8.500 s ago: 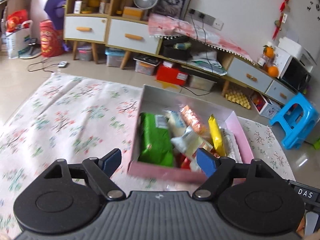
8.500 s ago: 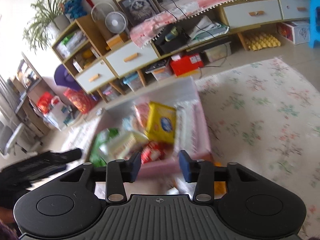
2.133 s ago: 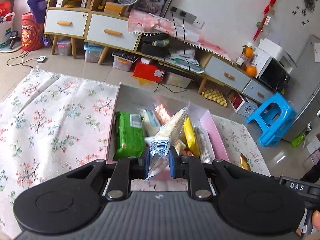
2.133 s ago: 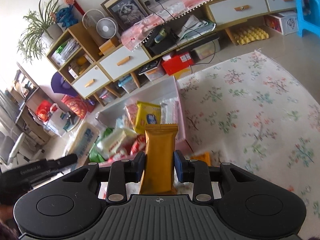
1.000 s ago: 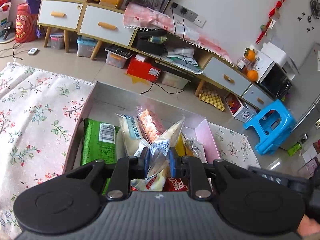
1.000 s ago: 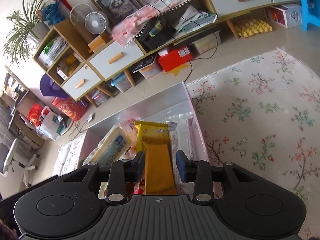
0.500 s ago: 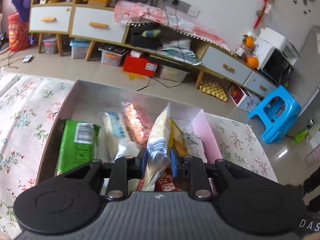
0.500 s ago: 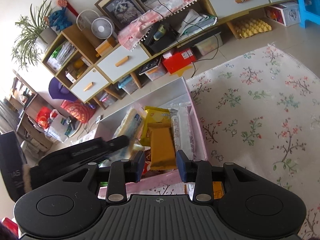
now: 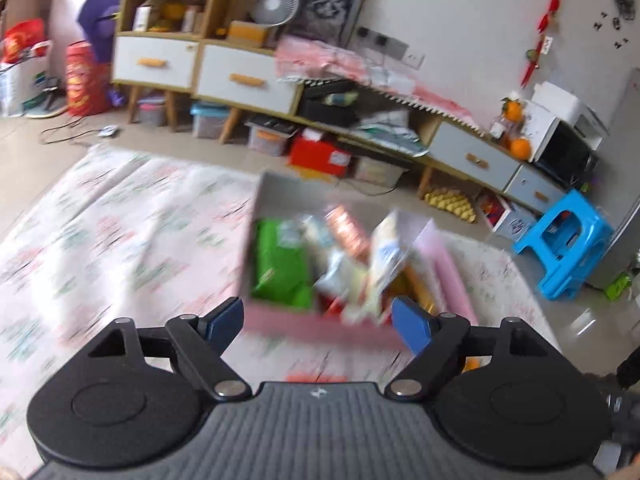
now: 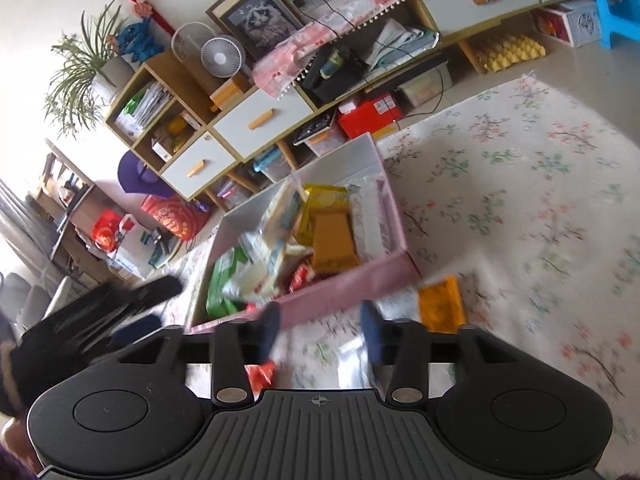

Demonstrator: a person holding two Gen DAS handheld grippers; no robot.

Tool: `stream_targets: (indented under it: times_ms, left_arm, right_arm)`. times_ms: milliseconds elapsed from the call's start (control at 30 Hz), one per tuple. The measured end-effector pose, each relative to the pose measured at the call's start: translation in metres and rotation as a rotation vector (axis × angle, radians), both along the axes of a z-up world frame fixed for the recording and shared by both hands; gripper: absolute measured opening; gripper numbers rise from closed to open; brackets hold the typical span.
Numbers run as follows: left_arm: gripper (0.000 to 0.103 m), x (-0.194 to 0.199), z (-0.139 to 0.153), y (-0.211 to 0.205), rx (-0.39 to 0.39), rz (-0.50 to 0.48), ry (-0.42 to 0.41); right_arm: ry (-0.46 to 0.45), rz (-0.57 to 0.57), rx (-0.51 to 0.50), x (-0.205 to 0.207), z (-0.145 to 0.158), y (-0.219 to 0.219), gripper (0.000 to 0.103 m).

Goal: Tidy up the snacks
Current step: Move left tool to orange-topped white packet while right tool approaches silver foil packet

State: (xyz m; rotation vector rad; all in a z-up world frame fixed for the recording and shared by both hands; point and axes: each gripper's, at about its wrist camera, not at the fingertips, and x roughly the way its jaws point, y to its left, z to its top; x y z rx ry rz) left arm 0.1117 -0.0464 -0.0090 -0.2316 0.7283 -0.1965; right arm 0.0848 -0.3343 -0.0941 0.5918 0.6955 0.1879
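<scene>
A pink box (image 9: 320, 328) (image 10: 352, 292) full of snacks sits on the floral tablecloth (image 9: 120, 240). Inside are a green pack (image 9: 280, 264), a pale blue-and-white bag (image 9: 384, 260) standing on end, and an orange-brown bar (image 10: 334, 240) lying on the snacks. My left gripper (image 9: 318, 320) is open and empty, just before the box's near wall. My right gripper (image 10: 318, 328) is open and empty, near the box's front corner. An orange packet (image 10: 440, 298) lies on the cloth right of the box, and a red wrapper (image 10: 260, 372) shows under my right gripper.
A low cabinet with drawers (image 9: 240, 80) and clutter runs along the far wall. A blue stool (image 9: 564, 244) stands on the floor at the right. The person's dark-sleeved left arm (image 10: 80, 344) shows at the left of the right wrist view.
Both grippers opened and pulled back from the box. The pale bag left my left gripper and the orange-brown bar left my right gripper; both now rest in the box.
</scene>
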Motion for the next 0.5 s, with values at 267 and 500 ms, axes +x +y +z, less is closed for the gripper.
stream_targets:
  times_ms: [267,500]
  left_arm:
    - [0.09,-0.022,-0.018,0.007,0.1,0.046,0.052]
    - [0.096,-0.023,-0.036,-0.009,0.16,0.026,0.046]
  right_arm:
    - [0.04,0.001,-0.143,-0.022,-0.006,0.018,0.066]
    - [0.063,-0.1,-0.222,-0.04,-0.01,0.014,0.074]
